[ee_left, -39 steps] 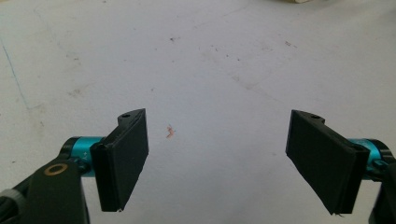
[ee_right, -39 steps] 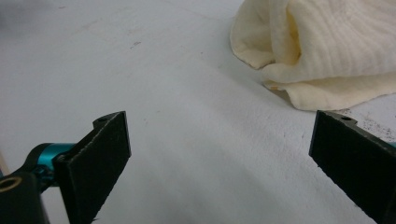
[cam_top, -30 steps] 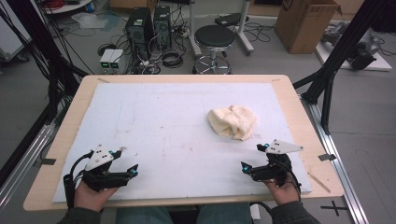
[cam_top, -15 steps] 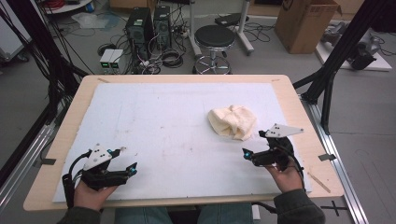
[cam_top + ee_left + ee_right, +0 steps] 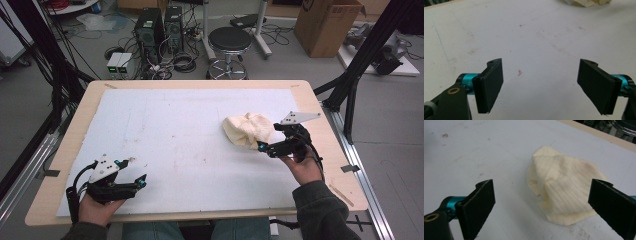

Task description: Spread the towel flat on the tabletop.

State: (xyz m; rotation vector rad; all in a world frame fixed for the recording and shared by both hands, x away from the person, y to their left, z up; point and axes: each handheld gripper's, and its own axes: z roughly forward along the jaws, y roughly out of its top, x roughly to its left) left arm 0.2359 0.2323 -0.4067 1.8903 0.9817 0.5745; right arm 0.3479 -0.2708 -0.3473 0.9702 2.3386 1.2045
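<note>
Cloth: cream rag (image 5: 246, 129) crumpled on the desk (image 5: 165, 135), right of centre
Your right gripper (image 5: 264, 147): fingers spread wide, just beside the cloth
Your left gripper (image 5: 136, 172): fingers apart, holding nothing, well apart from it

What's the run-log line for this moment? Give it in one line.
right tool: open, at cloth, no grip yet | left tool: open, idle, near table front edge

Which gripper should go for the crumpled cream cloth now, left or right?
Right. The right gripper sits at the near edge of the cloth, jaws open and facing it. The left gripper is open too, but far off at the table's near left, with the cloth only at the top edge of its view.
</note>
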